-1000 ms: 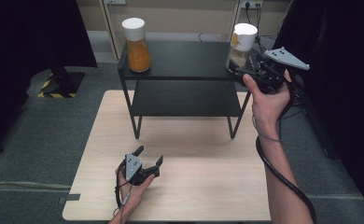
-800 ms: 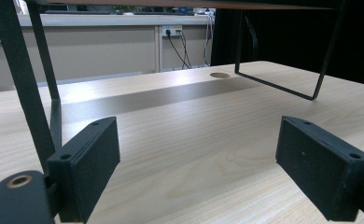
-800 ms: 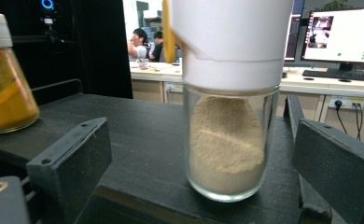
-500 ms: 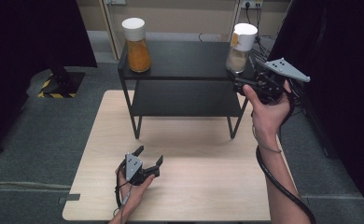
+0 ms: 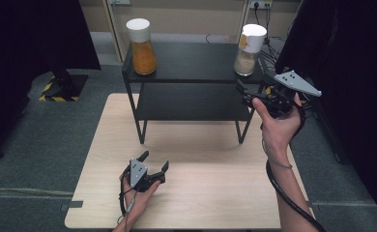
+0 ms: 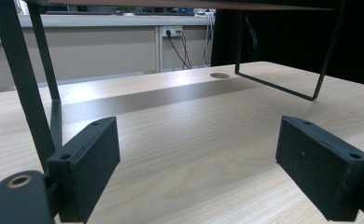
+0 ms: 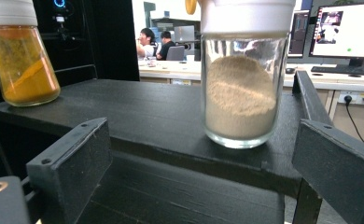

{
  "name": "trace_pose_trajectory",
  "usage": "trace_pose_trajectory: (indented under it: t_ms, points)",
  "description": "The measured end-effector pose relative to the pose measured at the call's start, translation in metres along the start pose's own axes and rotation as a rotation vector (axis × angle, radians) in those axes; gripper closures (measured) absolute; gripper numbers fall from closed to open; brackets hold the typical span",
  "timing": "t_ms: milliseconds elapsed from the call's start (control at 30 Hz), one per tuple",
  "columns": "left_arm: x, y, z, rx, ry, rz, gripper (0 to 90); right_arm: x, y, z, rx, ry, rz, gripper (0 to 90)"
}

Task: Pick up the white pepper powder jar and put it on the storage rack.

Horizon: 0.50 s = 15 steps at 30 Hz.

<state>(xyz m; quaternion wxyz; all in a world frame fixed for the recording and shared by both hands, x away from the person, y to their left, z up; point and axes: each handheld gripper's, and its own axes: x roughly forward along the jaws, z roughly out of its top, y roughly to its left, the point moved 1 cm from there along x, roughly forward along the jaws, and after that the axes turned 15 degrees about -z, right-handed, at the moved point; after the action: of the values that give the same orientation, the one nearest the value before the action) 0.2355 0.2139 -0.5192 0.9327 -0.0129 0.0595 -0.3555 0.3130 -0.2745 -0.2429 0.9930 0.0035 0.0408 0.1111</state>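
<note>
Beige powder fills the jar (image 7: 245,88) left on the shelf's (image 5: 191,60) right end; the right gripper (image 5: 248,93), jaws spread, has been drawn back, suggesting placement done. The left gripper (image 5: 153,164) rests open on the table (image 5: 210,193).

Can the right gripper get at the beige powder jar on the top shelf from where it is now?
Probably yes. The right gripper is open, just off the shelf's front right corner, facing the beige powder jar. Nothing stands between them; the orange jar sits far across the shelf.
</note>
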Motion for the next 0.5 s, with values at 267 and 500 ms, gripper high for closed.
trace_pose_trajectory:
  t_ms: [267, 500]
  points:
    - [0.000, 0.000, 0.000, 0.000, 0.000, 0.000, 12.9, -0.004, -0.003, -0.011, 0.005, 0.007, 0.005, 5.0]
    - [0.000, 0.000, 0.000, -0.002, 0.000, 0.000, 13.0, -0.007, -0.007, -0.018, 0.011, 0.009, 0.013, 5.0]
